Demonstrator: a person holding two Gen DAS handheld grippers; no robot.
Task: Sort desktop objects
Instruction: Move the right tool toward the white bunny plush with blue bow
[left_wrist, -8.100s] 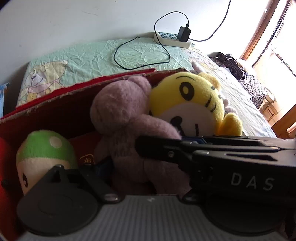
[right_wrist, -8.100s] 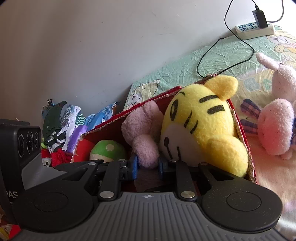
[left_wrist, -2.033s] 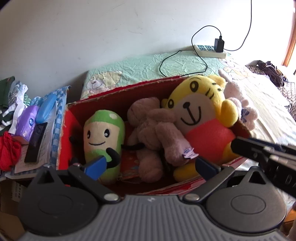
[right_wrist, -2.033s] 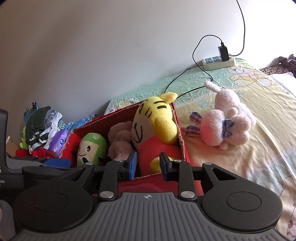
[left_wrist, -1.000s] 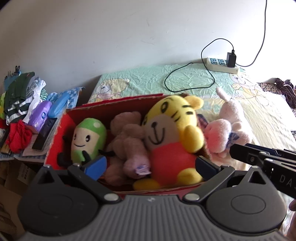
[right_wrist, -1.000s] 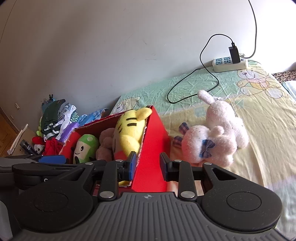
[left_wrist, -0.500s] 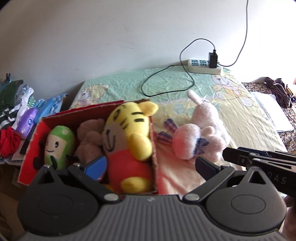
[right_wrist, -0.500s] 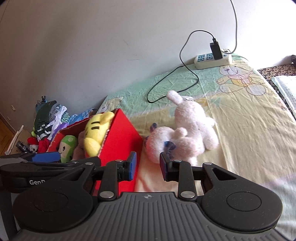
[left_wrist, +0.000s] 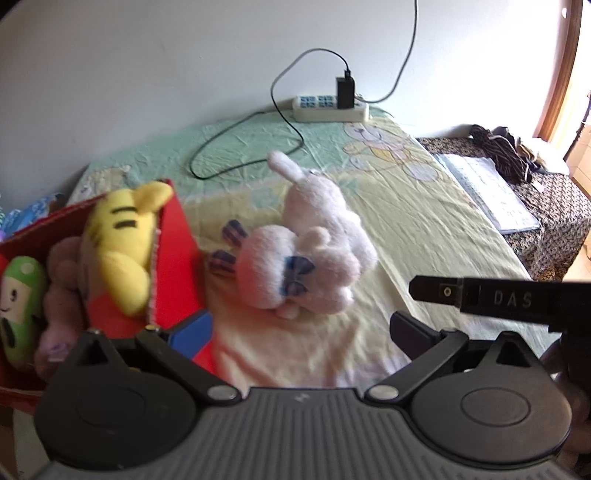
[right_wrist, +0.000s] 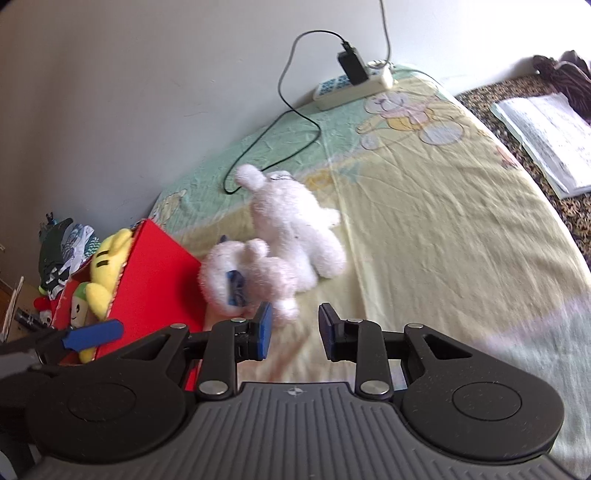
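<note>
A pink-white plush rabbit (left_wrist: 306, 254) (right_wrist: 280, 251) lies on the yellow-green bedsheet just right of a red box (left_wrist: 173, 258) (right_wrist: 155, 266). The box holds a yellow tiger (left_wrist: 122, 236) (right_wrist: 107, 258), a mauve bear (left_wrist: 59, 280) and a green plush (left_wrist: 20, 314). My left gripper (left_wrist: 301, 328) is open wide and empty, a short way in front of the rabbit. My right gripper (right_wrist: 295, 328) is open with a narrower gap, empty, its left pad close to the rabbit's foot. Seen side-on in the left wrist view, the right gripper (left_wrist: 480, 295) is to the rabbit's right.
A power strip (left_wrist: 328, 107) (right_wrist: 354, 81) with a charger and a looping black cable lies against the wall at the back. Papers (left_wrist: 484, 188) (right_wrist: 550, 136) and dark clothes (left_wrist: 498, 151) sit on a patterned surface at right. A clothes pile (right_wrist: 62, 251) lies left of the box.
Both grippers have drawn back from the box and swung right, so the rabbit is now central and the box sits at the left. The toys have not moved.
</note>
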